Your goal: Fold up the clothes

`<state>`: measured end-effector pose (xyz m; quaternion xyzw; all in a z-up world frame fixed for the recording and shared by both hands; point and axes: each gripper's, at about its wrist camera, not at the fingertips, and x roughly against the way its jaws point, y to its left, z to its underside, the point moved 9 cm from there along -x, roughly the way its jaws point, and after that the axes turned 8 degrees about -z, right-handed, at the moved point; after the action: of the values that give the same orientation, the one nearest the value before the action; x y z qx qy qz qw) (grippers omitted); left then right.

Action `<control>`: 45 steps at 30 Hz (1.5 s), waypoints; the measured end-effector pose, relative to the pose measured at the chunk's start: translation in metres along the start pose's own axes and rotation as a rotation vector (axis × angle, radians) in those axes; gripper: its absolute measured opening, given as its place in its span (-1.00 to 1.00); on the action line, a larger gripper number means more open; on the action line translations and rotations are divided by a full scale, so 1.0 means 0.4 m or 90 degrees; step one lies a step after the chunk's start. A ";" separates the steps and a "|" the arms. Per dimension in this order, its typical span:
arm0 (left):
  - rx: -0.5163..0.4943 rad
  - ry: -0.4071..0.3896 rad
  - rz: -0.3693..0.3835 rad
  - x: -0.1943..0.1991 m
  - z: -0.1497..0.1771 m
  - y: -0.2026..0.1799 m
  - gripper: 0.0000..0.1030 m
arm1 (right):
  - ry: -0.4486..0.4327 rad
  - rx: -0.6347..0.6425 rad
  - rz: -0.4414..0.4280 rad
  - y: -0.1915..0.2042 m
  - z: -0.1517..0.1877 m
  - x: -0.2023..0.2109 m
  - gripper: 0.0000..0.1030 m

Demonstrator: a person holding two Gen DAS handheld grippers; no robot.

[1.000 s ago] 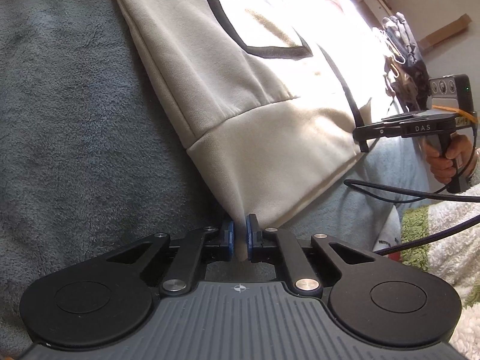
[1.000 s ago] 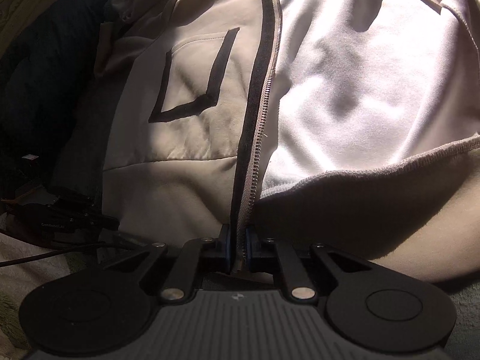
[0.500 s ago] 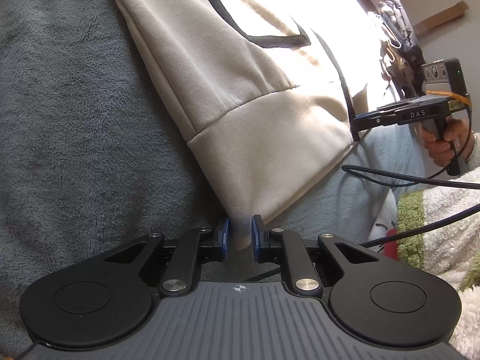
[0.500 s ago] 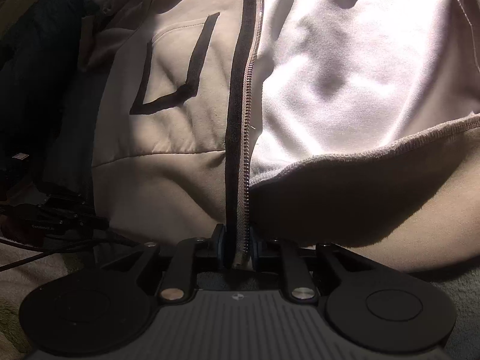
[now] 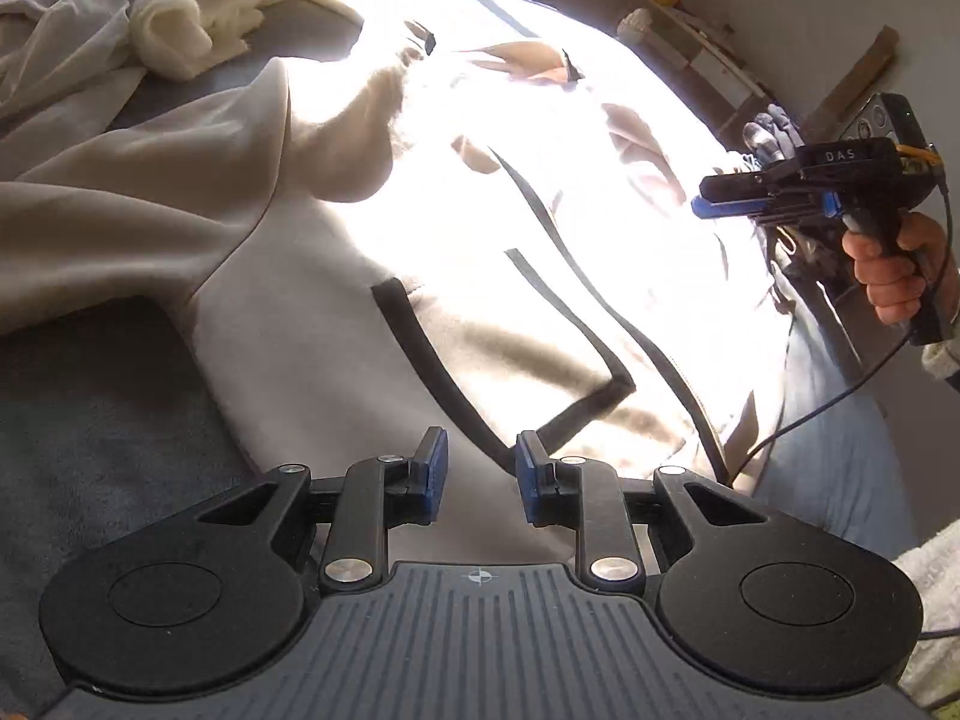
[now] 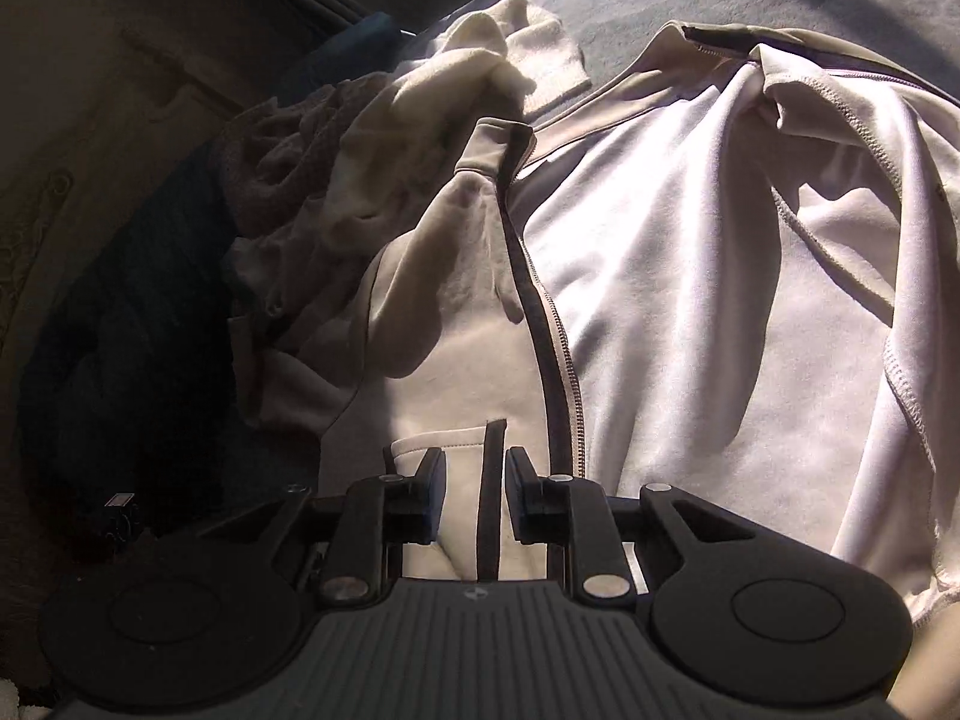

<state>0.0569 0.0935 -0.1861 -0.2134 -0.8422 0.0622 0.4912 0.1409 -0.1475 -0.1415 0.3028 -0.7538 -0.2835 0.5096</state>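
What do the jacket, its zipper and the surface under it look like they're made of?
Jacket: soft matte knit, likely fleece or sweatshirt cotton; it drapes in rounded folds, with overlock stitching inside. Zipper: metal teeth by their pale glint, on dark woven tape. Surface: grey plush blanket, a fuzzy short pile, probably synthetic fleece.

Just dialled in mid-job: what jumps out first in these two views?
A cream zip-up jacket lies spread open across the grey blanket, its pale lining lit by hard sunlight and its dark zipper running up the middle. Both grippers are open and empty: the left gripper over the dark-trimmed pocket, the right gripper beside the zipper. A heap of other clothes sits beyond the collar.
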 end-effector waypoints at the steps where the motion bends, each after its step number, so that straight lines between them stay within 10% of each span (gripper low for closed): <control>1: 0.001 -0.017 -0.006 -0.024 -0.035 -0.006 -0.53 | -0.006 -0.012 0.000 -0.009 -0.030 -0.034 -0.55; 8: -0.046 -0.173 -0.095 -0.123 -0.292 -0.031 -0.53 | -0.045 -0.095 0.021 -0.095 -0.164 -0.227 -0.55; 13: -0.045 -0.179 -0.126 -0.236 -0.387 -0.006 -0.53 | -0.066 -0.131 0.031 -0.158 -0.218 -0.285 -0.55; 29: 0.054 -0.170 -0.101 -0.339 -0.347 0.111 -0.58 | -0.102 -0.160 -0.131 -0.194 -0.317 -0.396 -0.55; 33: 0.054 -0.175 -0.101 -0.340 -0.342 0.111 -0.58 | -0.116 -0.175 -0.173 -0.201 -0.338 -0.423 -0.23; 45: 0.053 -0.180 -0.104 -0.348 -0.346 0.112 -0.58 | -0.053 -0.131 -0.222 -0.156 -0.340 -0.459 -0.08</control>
<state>0.2478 0.0609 -0.2411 -0.1128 -0.9142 0.0865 0.3795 0.3339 -0.0677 -0.2532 0.3628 -0.6777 -0.4552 0.4493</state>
